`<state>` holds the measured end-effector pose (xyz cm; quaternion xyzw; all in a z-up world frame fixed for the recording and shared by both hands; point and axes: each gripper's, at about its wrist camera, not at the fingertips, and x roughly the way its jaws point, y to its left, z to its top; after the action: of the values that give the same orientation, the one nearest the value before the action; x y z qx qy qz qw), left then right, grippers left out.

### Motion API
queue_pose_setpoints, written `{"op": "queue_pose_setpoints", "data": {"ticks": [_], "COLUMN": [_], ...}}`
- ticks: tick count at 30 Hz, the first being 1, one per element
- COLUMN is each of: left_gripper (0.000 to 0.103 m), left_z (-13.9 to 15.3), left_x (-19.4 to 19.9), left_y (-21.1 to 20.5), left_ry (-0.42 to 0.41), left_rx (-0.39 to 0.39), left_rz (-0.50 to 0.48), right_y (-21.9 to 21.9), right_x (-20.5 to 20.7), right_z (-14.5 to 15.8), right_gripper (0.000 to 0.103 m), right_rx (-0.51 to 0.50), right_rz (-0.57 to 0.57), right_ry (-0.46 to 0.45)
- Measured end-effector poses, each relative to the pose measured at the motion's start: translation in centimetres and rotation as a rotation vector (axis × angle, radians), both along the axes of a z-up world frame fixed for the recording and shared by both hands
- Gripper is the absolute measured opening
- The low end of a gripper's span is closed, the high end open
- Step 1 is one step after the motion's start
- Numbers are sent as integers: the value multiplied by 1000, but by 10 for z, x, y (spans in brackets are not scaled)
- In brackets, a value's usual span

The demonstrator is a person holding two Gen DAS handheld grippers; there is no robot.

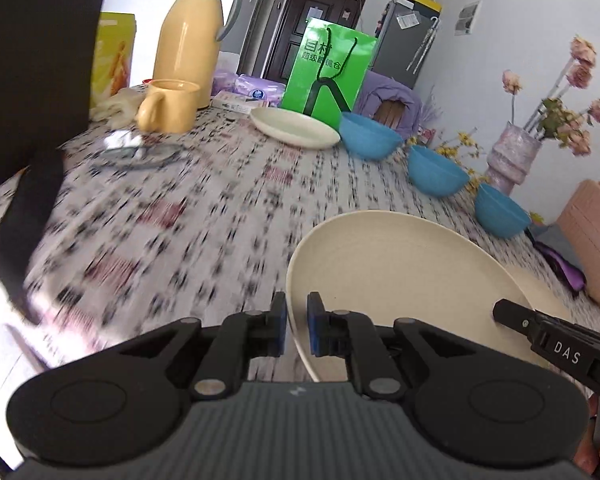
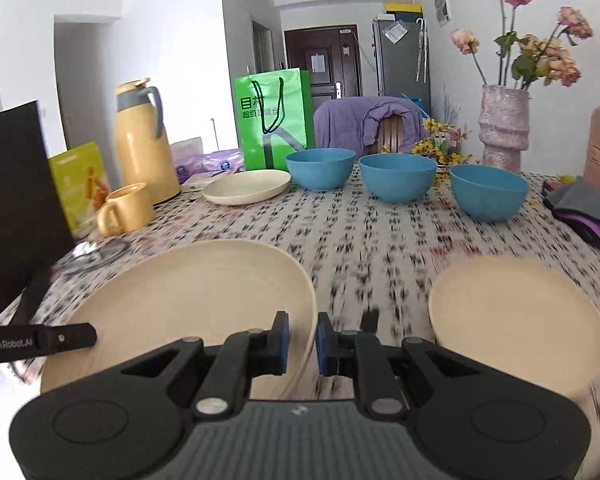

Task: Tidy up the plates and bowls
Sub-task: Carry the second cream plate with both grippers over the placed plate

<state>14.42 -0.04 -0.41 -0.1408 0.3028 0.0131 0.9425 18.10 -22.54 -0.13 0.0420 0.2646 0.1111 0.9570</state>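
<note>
A cream plate (image 1: 400,276) is held between both grippers, lifted and tilted above the table. My left gripper (image 1: 297,326) is shut on its left rim. My right gripper (image 2: 302,340) is shut on its right rim; the plate also shows in the right wrist view (image 2: 188,304). A second cream plate (image 2: 512,316) lies on the table at the near right. A third cream plate (image 2: 247,186) lies at the back, next to three blue bowls (image 2: 321,167) (image 2: 398,176) (image 2: 487,190) in a row. The far plate (image 1: 294,127) and bowls (image 1: 369,136) show in the left view too.
A yellow thermos (image 2: 142,140), yellow mug (image 2: 126,209), green paper bag (image 2: 274,118) and snack packet (image 2: 82,184) stand at the back left. A vase of flowers (image 2: 504,128) stands at the back right. A black board (image 2: 16,204) leans at the left edge.
</note>
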Motion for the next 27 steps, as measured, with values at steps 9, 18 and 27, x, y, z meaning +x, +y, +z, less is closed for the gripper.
{"op": "queue_pose_setpoints", "data": {"ticks": [9, 18, 27], "left_gripper": [10, 10, 11], "left_z": [-8, -10, -12], "left_x": [-61, -55, -43], "left_y": [-7, -6, -12], "left_ry": [-20, -17, -7], "left_rx": [35, 34, 35], "left_rz": [-16, -11, -29], "right_y": [-5, -3, -10], "right_x": [-71, -66, -58], "right_z": [-12, -13, -14], "right_gripper": [14, 14, 14], "right_rx": [27, 15, 23], "right_rz": [-27, -24, -39], "right_ry": [-2, -4, 0]}}
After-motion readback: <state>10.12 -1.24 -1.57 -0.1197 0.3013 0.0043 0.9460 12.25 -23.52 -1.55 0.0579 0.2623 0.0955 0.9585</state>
